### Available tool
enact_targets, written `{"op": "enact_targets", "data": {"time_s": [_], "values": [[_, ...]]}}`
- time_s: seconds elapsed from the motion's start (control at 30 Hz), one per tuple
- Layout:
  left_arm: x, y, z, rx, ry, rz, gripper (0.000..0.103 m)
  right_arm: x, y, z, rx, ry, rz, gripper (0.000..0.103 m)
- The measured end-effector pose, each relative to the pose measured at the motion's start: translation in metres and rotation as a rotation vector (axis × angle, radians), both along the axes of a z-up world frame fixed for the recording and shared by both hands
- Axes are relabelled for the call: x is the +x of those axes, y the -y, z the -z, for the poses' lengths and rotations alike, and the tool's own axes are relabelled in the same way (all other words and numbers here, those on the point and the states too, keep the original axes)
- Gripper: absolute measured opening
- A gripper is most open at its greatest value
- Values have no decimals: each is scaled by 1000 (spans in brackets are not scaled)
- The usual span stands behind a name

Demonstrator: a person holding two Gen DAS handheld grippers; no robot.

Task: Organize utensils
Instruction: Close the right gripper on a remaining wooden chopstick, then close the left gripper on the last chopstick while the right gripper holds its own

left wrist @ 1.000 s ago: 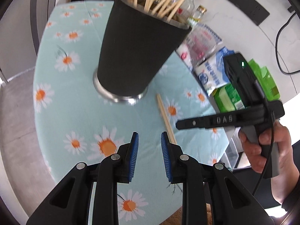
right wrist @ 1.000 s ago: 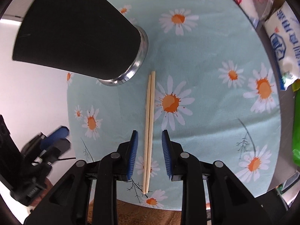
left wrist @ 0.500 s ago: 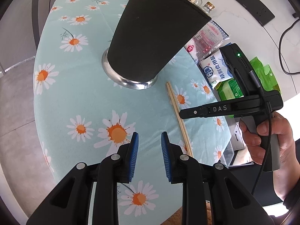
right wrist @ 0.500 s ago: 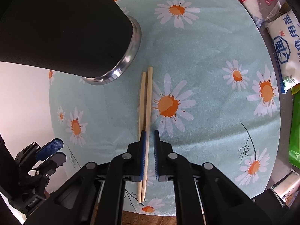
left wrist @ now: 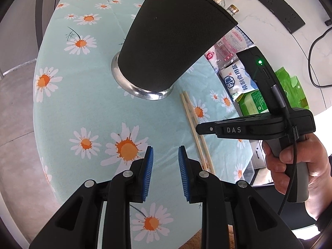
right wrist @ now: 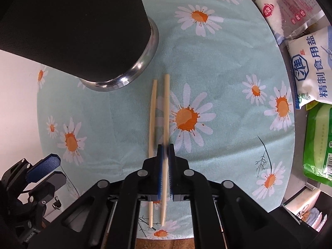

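Note:
A tall black utensil holder (left wrist: 174,39) with a steel base stands on the daisy tablecloth (left wrist: 83,95); several chopsticks stick out of its top. It also shows in the right wrist view (right wrist: 83,31). Two wooden chopsticks lie to its right. My right gripper (right wrist: 165,151) is shut on the right chopstick (right wrist: 166,108); the left chopstick (right wrist: 152,116) lies beside the jaws, on the cloth. My left gripper (left wrist: 165,155) is open and empty above the cloth, left of the chopsticks (left wrist: 193,120).
Food packets lie at the table's right edge: a red-and-clear bag (right wrist: 286,10), a white salt bag (right wrist: 311,66) and green packs (right wrist: 317,145). Bottles (left wrist: 232,10) stand behind the holder. A black power strip (left wrist: 280,14) and a cable lie on the white counter.
My right gripper has closed on the right chopstick, which now sits apart from the other one. My left gripper has drifted left and stays open.

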State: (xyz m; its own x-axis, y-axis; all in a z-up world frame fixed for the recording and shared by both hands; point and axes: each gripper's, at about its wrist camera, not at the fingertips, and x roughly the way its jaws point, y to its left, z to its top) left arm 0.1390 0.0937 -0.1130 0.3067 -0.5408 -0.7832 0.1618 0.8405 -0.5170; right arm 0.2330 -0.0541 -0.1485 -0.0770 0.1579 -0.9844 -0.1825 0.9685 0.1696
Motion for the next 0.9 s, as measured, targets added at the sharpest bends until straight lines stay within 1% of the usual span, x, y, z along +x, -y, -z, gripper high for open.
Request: {"op": "enact_targets", "data": {"time_s": [0.1,0.17,0.27,0.4,0.43,0.47,0.5,0.63,0.73,0.8,0.87,0.9], "values": [[2,4,-1,4,-8,-1,24,6,15,0,52,-42,36,6],[5,8,-2,15,-17,-2,24,8,21,-5,67,-29,41,6],[9,17,-2,20,-32,3,24,9,34,-14,121,-20,48,6],[17,41,-6,42,-50,19,24,8,50,-27,178,-10,41,6],[18,46,-6,38,-53,14,30,11,55,-29,191,-8,38,6],[20,50,-7,36,-57,11,40,11,58,-33,204,-2,31,6],[21,55,-8,40,-58,9,41,11,61,-37,215,5,24,6],[25,76,-7,105,-67,-4,41,12,78,-48,287,27,-18,6],[28,91,1,171,-108,-14,41,7,93,-54,307,54,-48,6],[30,101,8,200,-143,-22,39,9,100,-53,326,50,-61,6],[31,106,13,221,-162,-33,39,14,108,-56,343,46,-72,6],[32,110,15,243,-174,-40,39,13,121,-56,351,47,-81,6]]}}
